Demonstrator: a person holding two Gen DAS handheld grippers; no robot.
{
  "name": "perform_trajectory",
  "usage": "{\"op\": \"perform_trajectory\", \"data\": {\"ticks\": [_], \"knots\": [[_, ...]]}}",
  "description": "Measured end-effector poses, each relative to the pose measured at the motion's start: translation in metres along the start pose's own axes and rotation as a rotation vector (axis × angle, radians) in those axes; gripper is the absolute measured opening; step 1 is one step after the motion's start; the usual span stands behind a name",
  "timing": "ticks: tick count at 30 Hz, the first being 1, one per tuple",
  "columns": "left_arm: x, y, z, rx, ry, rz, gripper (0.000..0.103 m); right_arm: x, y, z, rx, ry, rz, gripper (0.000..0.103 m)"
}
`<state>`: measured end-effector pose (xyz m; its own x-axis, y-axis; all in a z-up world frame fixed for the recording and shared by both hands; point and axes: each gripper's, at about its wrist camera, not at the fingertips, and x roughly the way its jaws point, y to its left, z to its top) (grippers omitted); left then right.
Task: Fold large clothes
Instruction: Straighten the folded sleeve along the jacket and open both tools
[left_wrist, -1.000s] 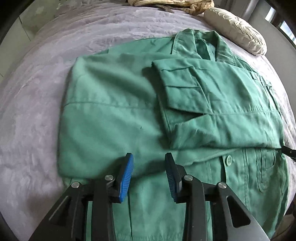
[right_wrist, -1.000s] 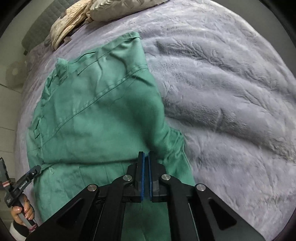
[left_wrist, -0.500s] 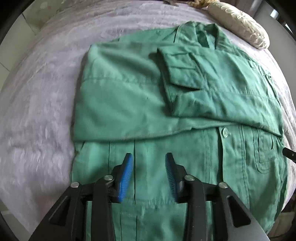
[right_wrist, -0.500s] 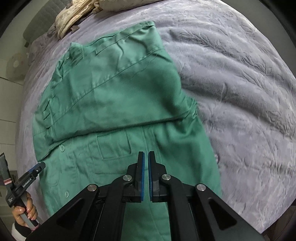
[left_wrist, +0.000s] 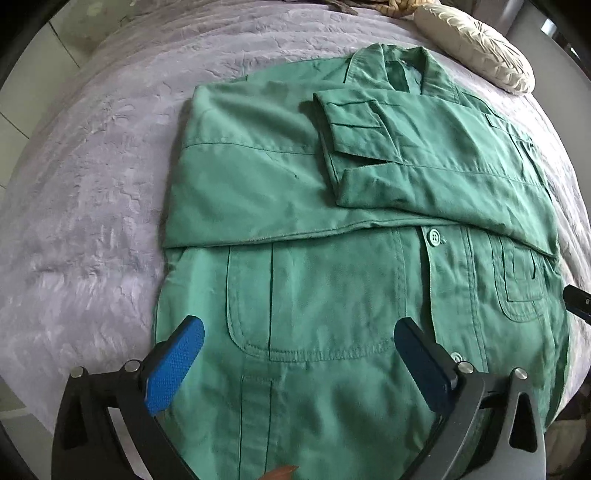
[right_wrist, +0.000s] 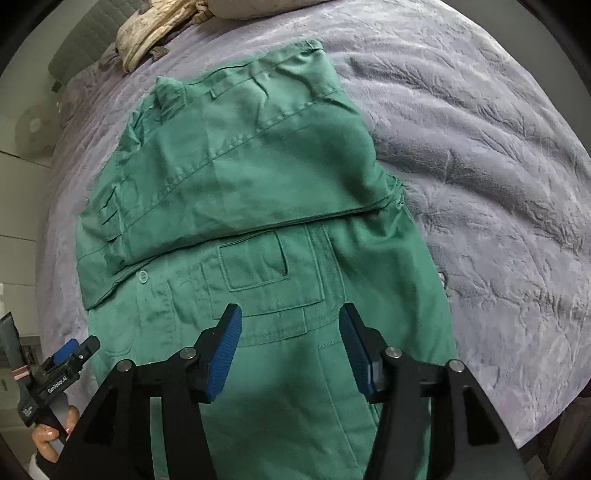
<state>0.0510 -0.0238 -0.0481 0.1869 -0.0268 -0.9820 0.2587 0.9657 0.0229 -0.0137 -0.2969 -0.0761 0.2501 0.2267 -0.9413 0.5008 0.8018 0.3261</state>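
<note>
A large green work jacket (left_wrist: 332, 280) lies front up on the bed, collar at the far end, both sleeves folded across its chest. It also shows in the right wrist view (right_wrist: 258, 206). My left gripper (left_wrist: 299, 336) is wide open and empty, hovering over the jacket's lower left pocket near the hem. My right gripper (right_wrist: 290, 332) is open and empty above the lower right pocket. The left gripper also shows at the left edge of the right wrist view (right_wrist: 70, 354), held by a hand. A tip of the right gripper shows at the right edge of the left wrist view (left_wrist: 578, 302).
The jacket rests on a grey-lilac plush bedspread (right_wrist: 480, 166). A cream pillow (left_wrist: 480, 48) lies beyond the collar, with a bunched beige cloth (right_wrist: 155, 29) beside it. The bed's near edge (left_wrist: 22, 398) is just below the hem.
Both grippers have pulled back from the folded sleeves toward the hem. The right gripper, shut a moment ago, has opened. The left gripper has opened much wider.
</note>
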Motion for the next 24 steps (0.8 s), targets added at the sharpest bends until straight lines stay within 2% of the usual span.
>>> {"op": "perform_trajectory", "data": {"ticks": [4,6,7,8,15,24], "knots": [[-0.001,0.004,0.003,-0.006,0.026,-0.005,0.103,-0.004,0.003,-0.005,0.001,0.008,0.009,0.060],[-0.003,0.003,0.001,-0.003,0.027,0.001,0.103,-0.007,0.004,-0.008,0.002,0.004,0.020,0.072],[-0.004,0.004,0.000,0.001,0.028,0.005,0.103,-0.009,0.005,-0.010,0.001,-0.003,0.037,0.082],[-0.006,0.005,-0.001,0.006,0.030,0.008,0.103,-0.012,0.006,-0.011,-0.001,-0.010,0.047,0.083],[-0.012,0.009,-0.009,0.031,0.047,0.023,0.103,-0.022,0.011,-0.019,-0.019,-0.039,0.052,0.086],[-0.014,0.022,-0.024,0.041,0.075,0.041,0.103,-0.022,0.009,-0.034,0.006,-0.009,0.096,0.086]]}}
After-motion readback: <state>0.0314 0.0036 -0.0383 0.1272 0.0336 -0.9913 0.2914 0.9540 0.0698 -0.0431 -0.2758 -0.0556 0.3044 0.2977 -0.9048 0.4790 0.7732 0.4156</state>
